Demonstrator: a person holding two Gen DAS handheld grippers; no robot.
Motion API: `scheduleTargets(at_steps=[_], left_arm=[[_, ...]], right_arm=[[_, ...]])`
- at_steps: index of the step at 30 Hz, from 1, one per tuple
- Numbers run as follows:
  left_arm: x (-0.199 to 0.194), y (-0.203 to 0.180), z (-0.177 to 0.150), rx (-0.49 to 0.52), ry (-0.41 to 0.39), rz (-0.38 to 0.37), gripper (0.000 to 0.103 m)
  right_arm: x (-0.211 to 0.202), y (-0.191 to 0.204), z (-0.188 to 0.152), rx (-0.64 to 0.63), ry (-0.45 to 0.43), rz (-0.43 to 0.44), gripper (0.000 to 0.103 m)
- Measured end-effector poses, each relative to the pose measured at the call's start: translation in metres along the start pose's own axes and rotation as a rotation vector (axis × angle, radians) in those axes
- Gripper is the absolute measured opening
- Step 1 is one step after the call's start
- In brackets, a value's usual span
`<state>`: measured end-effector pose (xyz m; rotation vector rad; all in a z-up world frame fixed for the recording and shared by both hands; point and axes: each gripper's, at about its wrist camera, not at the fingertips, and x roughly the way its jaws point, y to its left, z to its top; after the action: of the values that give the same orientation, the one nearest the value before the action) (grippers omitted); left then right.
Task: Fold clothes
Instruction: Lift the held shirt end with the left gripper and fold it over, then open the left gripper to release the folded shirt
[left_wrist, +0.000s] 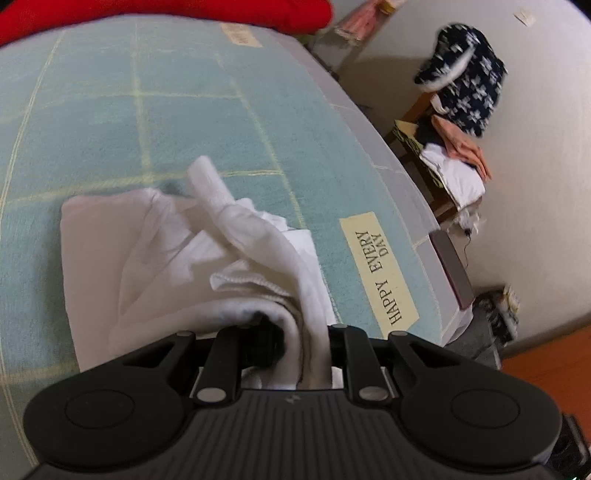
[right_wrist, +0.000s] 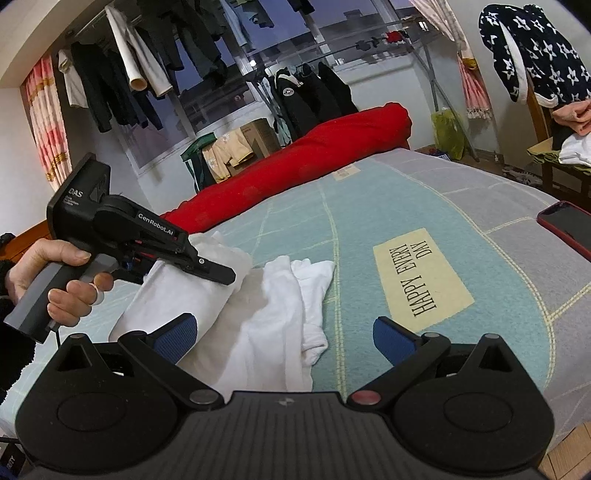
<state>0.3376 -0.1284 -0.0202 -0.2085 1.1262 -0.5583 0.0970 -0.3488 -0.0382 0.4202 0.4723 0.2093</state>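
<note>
The white garment (right_wrist: 258, 314) lies rumpled on the bed (right_wrist: 424, 199), on the pale blue patterned cover, at about nine o'clock from the "HAPPY EVERY DAY" patch (right_wrist: 423, 278). The left claw (left_wrist: 299, 347) is clenched on a bunched fold of this white cloth, which runs up between its fingers; in the right wrist view the same claw comes in from nine o'clock, held by a hand (right_wrist: 48, 280), its tip on the garment's near-left part. The right claw (right_wrist: 284, 334) is released, its blue pads (right_wrist: 177, 334) spread wide with nothing between them, over the garment's near edge. A red blanket roll (right_wrist: 295, 173) lies along the bed at twelve o'clock, and a phone (right_wrist: 569, 229) sits at three o'clock near the bed's edge.
</note>
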Motion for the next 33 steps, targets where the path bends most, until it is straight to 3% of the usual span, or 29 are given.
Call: scheduleTargets(at_steps=[4, 9, 13, 17, 22, 27, 33], left_arm=[[0.006, -0.010, 0.002, 0.040, -0.002, 0.039, 0.016], [0.030, -0.022, 0.000, 0.109, 0.051, 0.118, 0.018], [0.043, -0.025, -0.001, 0.113, 0.076, 0.133, 0.028], [0.045, -0.030, 0.000, 0.118, 0.084, 0.096, 0.053], [0.032, -0.029, 0.005, 0.066, 0.067, -0.006, 0.060], [-0.003, -0.027, -0.001, 0.105, -0.023, -0.077, 0.069], [-0.046, -0.014, -0.045, 0.278, -0.157, 0.023, 0.076]], right_arm=[[-0.001, -0.001, -0.002, 0.004, 0.004, -0.003, 0.103], [-0.002, -0.003, -0.003, 0.005, 0.007, -0.012, 0.103], [-0.004, -0.005, -0.004, 0.003, 0.009, -0.027, 0.103], [-0.005, -0.009, -0.004, 0.009, 0.011, -0.038, 0.103], [-0.006, -0.008, -0.005, 0.003, 0.012, -0.038, 0.103], [-0.008, -0.006, -0.005, -0.008, 0.014, -0.036, 0.103], [-0.009, -0.001, -0.004, -0.019, 0.014, -0.023, 0.103]])
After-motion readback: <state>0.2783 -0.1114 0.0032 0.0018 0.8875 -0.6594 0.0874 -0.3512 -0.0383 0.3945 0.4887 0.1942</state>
